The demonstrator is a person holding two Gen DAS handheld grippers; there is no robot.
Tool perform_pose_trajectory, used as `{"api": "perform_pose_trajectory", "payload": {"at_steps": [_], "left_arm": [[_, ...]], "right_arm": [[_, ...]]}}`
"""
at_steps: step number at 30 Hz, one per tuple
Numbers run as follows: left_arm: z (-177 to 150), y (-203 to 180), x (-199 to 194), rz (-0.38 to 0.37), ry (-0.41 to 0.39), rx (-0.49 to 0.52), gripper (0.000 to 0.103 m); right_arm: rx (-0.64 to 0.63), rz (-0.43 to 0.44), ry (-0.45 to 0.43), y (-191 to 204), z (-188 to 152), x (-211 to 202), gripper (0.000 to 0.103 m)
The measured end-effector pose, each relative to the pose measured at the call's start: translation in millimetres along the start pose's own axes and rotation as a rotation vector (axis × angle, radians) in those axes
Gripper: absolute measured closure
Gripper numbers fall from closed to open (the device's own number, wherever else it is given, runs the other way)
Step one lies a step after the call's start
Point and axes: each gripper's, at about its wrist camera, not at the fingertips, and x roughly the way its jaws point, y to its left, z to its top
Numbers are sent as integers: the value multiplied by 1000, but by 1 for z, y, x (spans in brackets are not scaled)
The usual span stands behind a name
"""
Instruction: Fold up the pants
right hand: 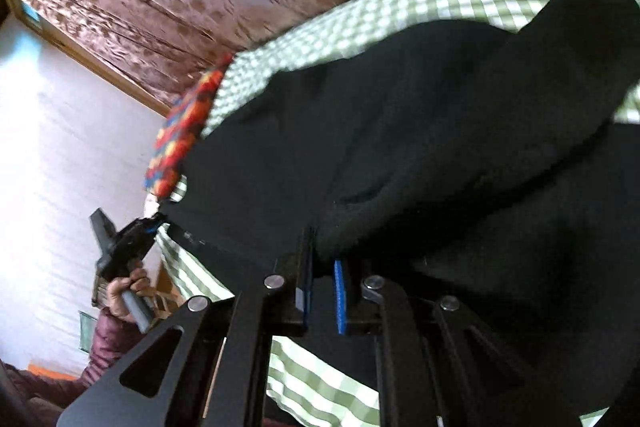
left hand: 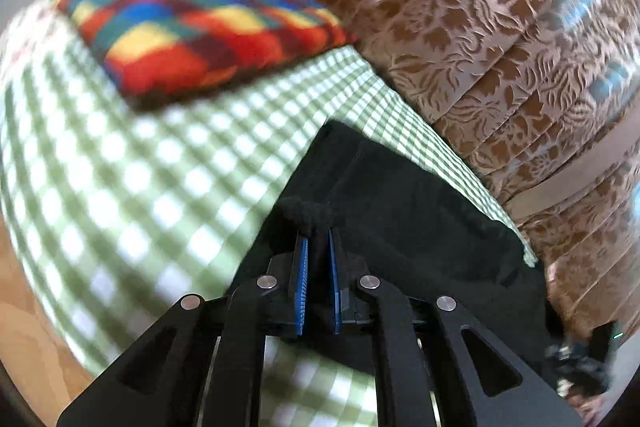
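Observation:
Black pants lie on a green-and-white checked cloth. My left gripper is shut on a bunched edge of the pants, which sticks up between its blue pads. In the right wrist view the pants fill the middle, lifted along the near edge. My right gripper is shut on that near edge. The left gripper shows there too, clamped on the pants' left corner, with a hand on its handle.
A folded multicoloured plaid blanket lies on the checked cloth at the far left; it also shows in the right wrist view. A brown patterned curtain hangs behind. A white wall is at the left.

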Motion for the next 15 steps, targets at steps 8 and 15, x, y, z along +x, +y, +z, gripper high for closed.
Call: {"api": "perform_pose_trajectory", "payload": {"at_steps": [8,15], "left_arm": [[-11,31,-42,-135,-11,-239,68],[-2,-18,-10,-147,117,-252,58]], "right_arm": [[2,-40,25,-16,-8,14,95],[-17,-13,-9,-11,-8,2,95]]}}
